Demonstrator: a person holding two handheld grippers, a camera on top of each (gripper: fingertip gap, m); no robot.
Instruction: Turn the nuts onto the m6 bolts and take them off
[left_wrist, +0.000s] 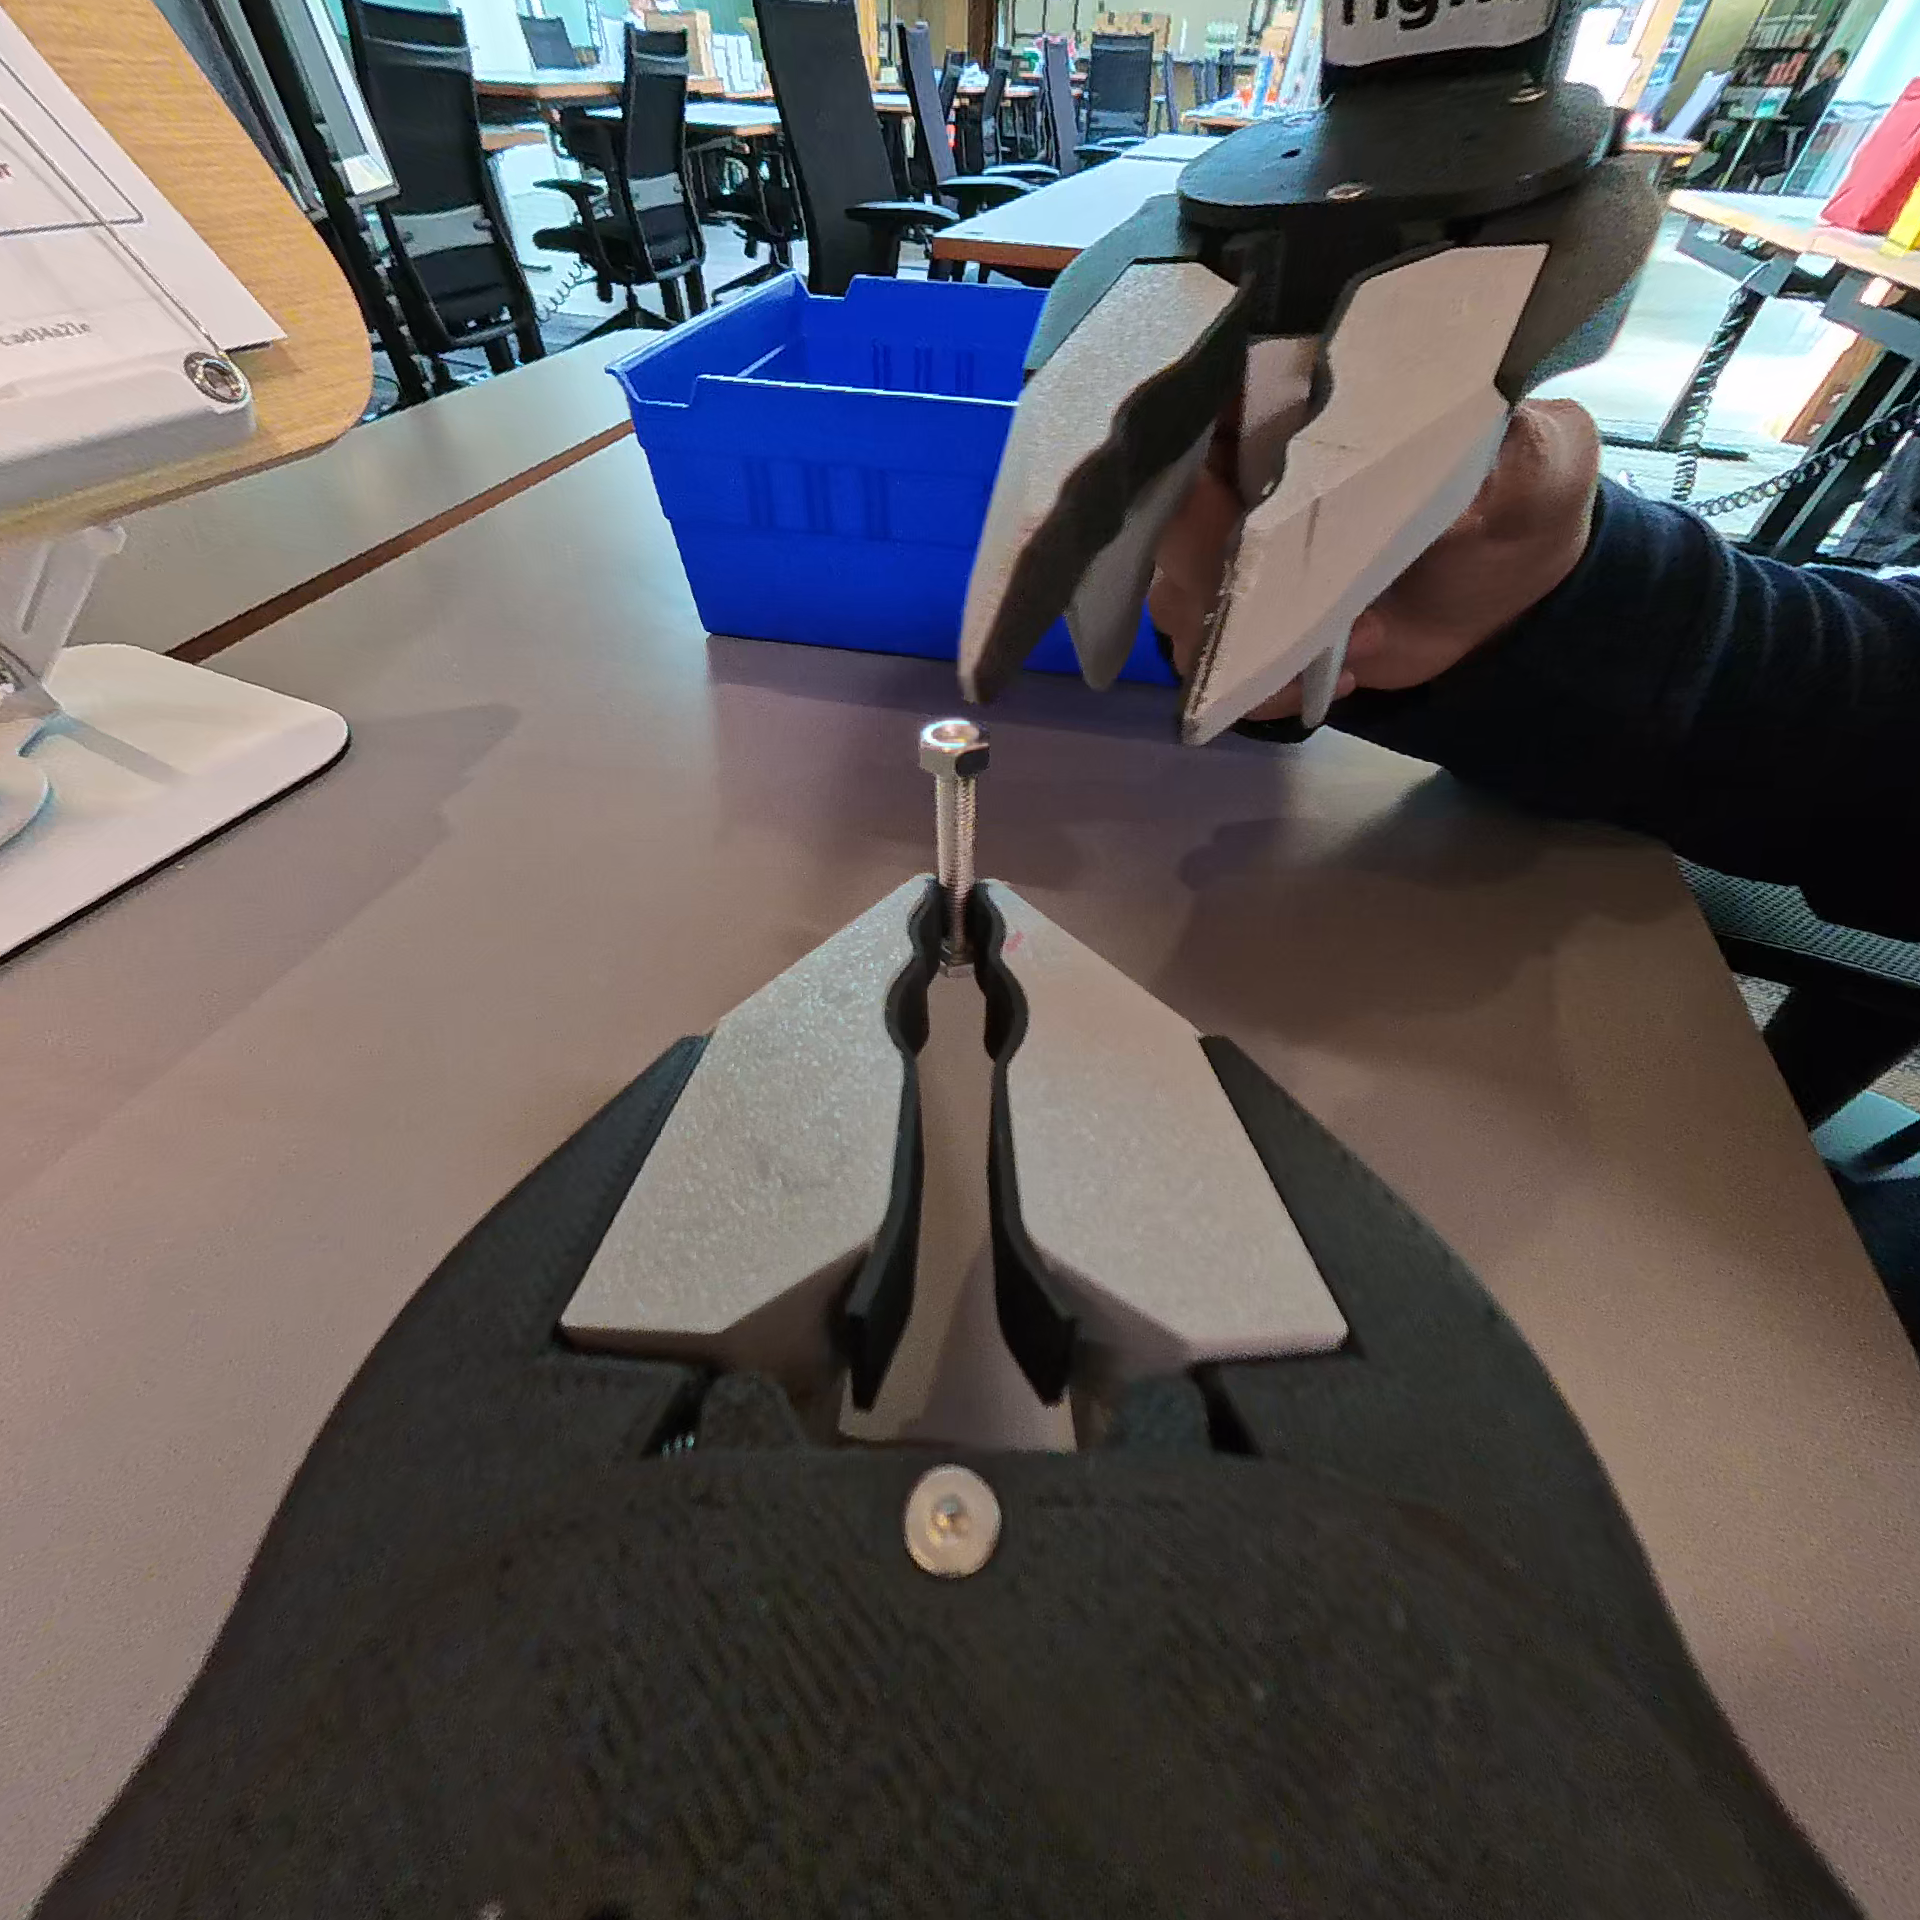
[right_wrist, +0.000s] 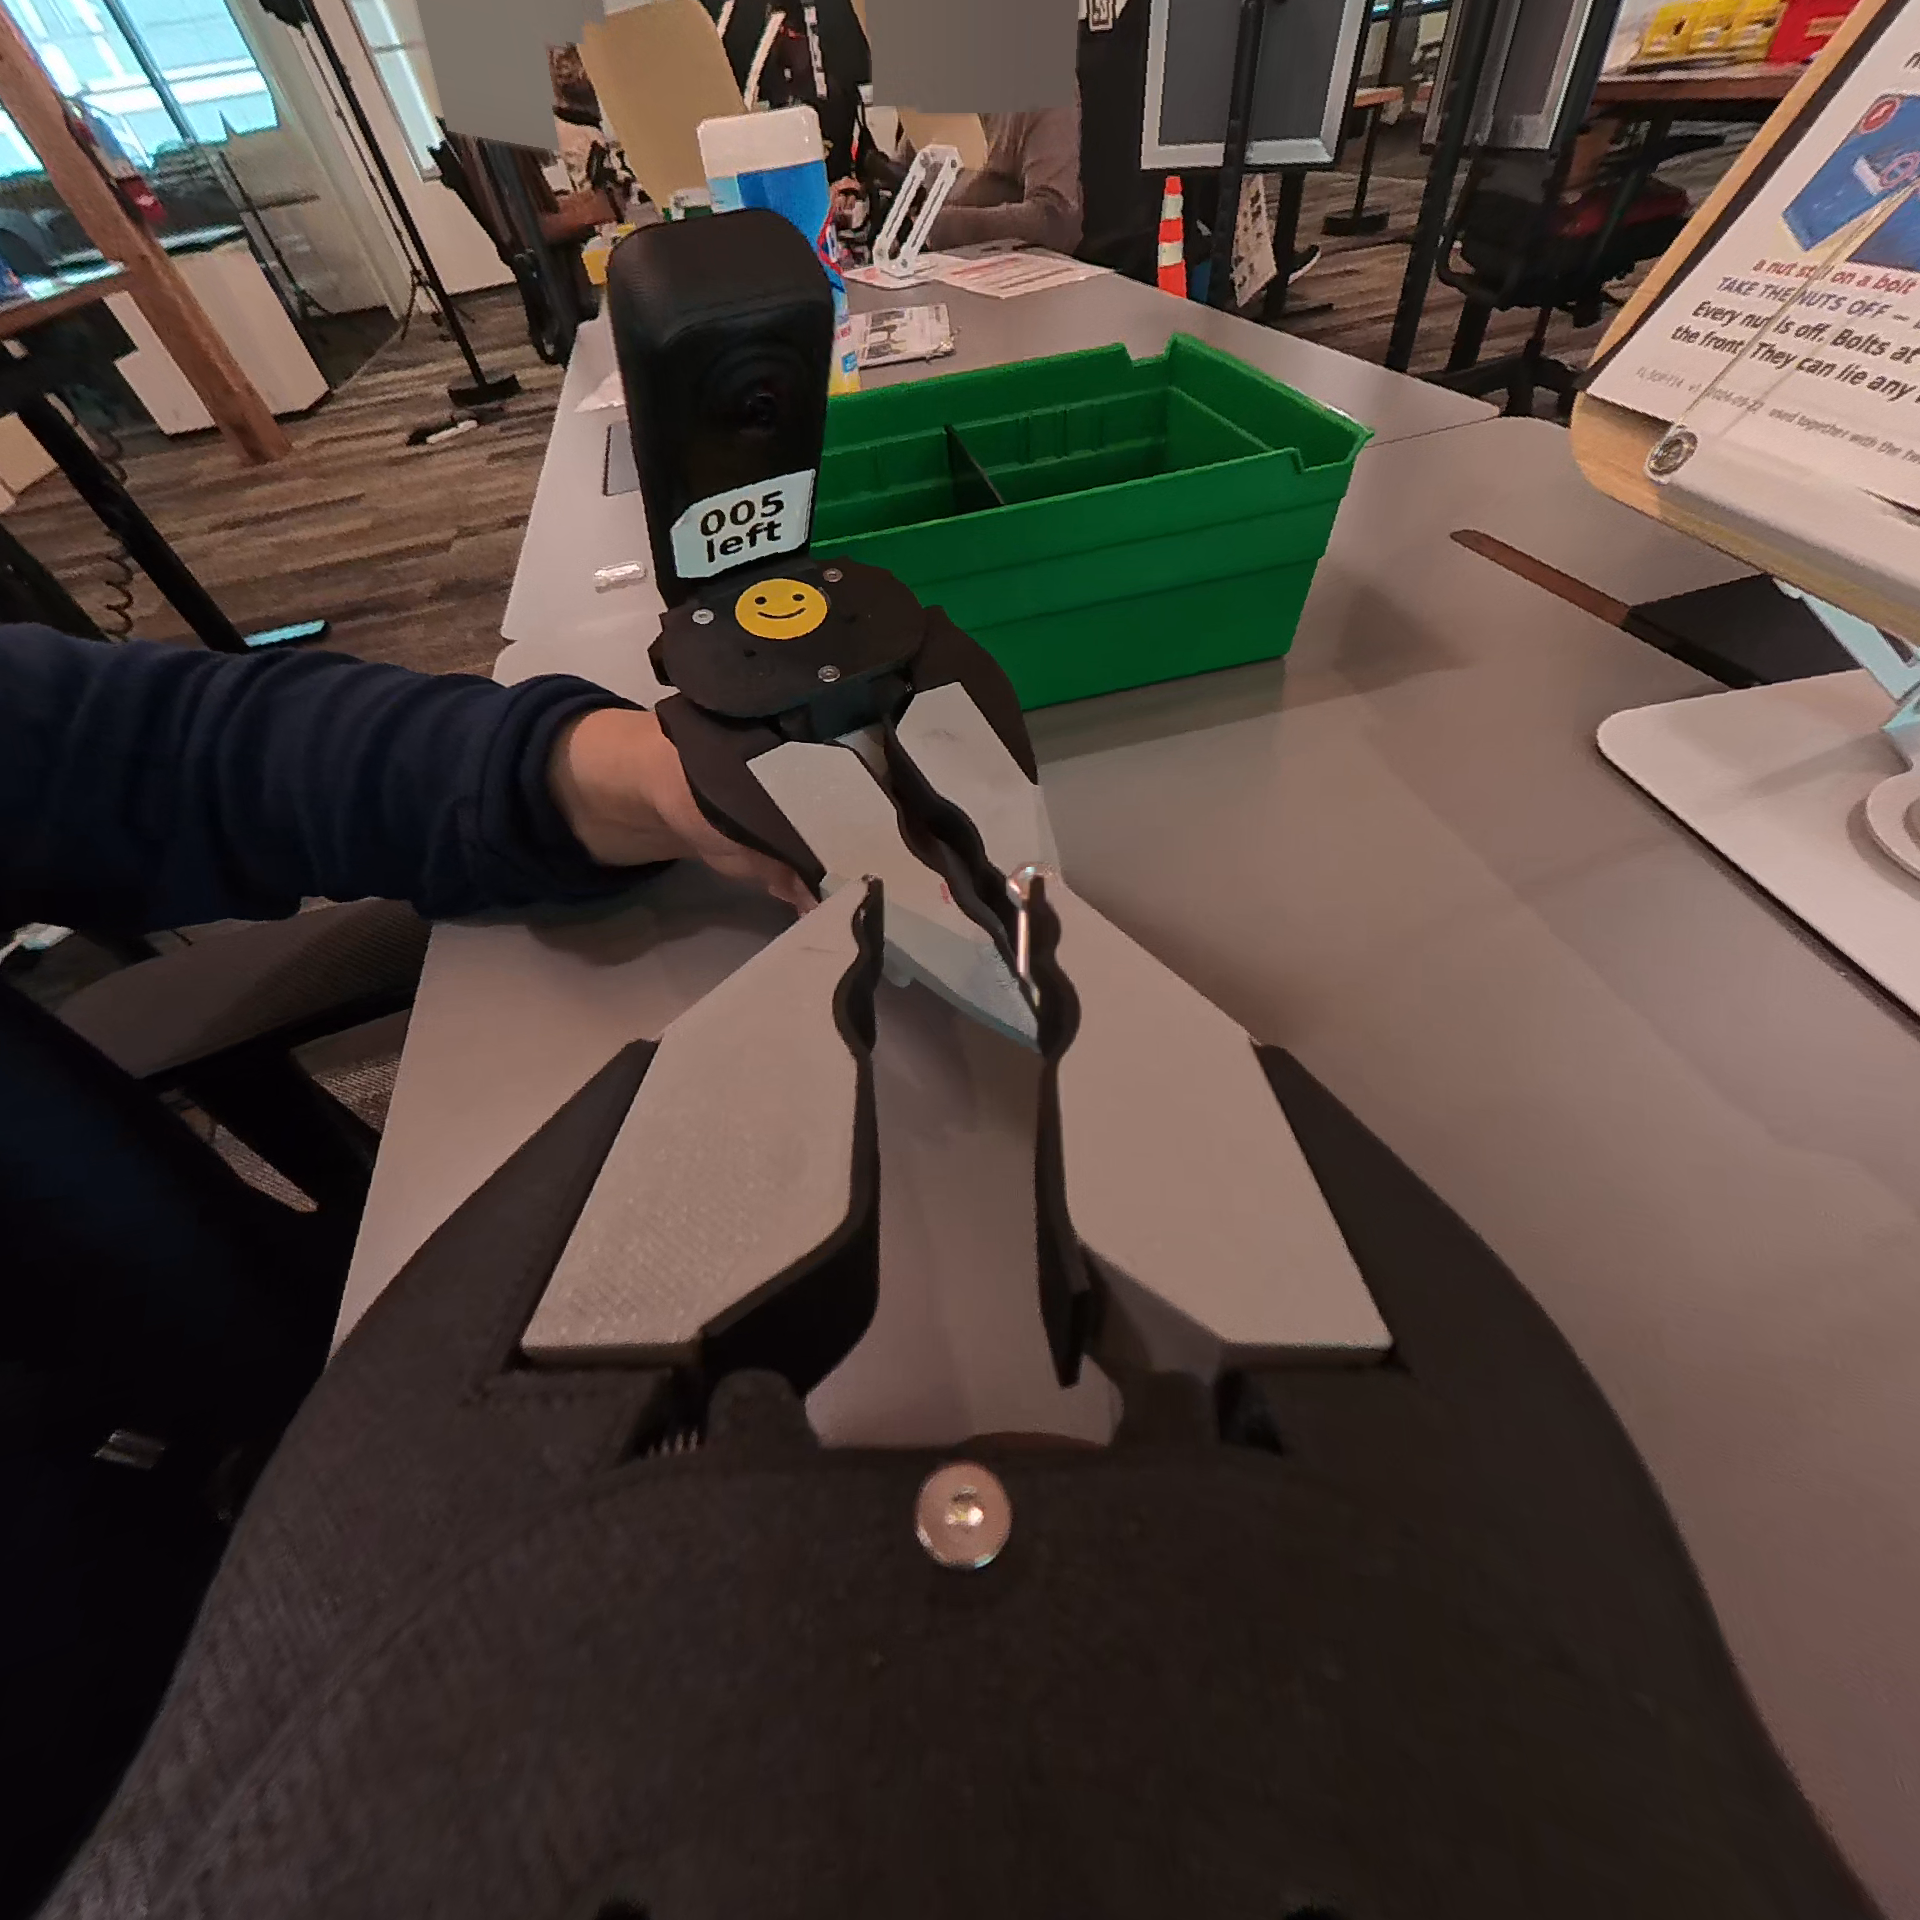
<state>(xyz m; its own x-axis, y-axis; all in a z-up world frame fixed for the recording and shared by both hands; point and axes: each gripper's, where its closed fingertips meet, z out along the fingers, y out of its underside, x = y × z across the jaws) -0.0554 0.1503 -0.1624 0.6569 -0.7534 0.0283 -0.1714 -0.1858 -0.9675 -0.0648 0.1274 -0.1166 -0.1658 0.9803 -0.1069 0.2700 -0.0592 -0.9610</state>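
My left gripper (left_wrist: 956, 940) is shut on the head end of a silver M6 bolt (left_wrist: 955, 842). The bolt points away from it, above the grey table. A hex nut (left_wrist: 954, 750) sits on the bolt's free end. My right gripper (left_wrist: 1086, 707) hangs open just beyond and right of the nut, fingertips down, not touching it. In the right wrist view my right gripper (right_wrist: 956, 904) is open, and the nut (right_wrist: 1027, 880) and bolt (right_wrist: 1025, 935) lie close to its right finger. The left gripper (right_wrist: 997, 977) shows there, gripping the bolt.
A blue bin (left_wrist: 831, 499) stands behind the bolt. A green bin with dividers (right_wrist: 1091, 540) stands behind the left gripper. A white stand with an instruction sheet (left_wrist: 114, 312) is at the table's side (right_wrist: 1766, 343). Office chairs and desks lie beyond. My hands' fingertips stand some 5 cm from each other.
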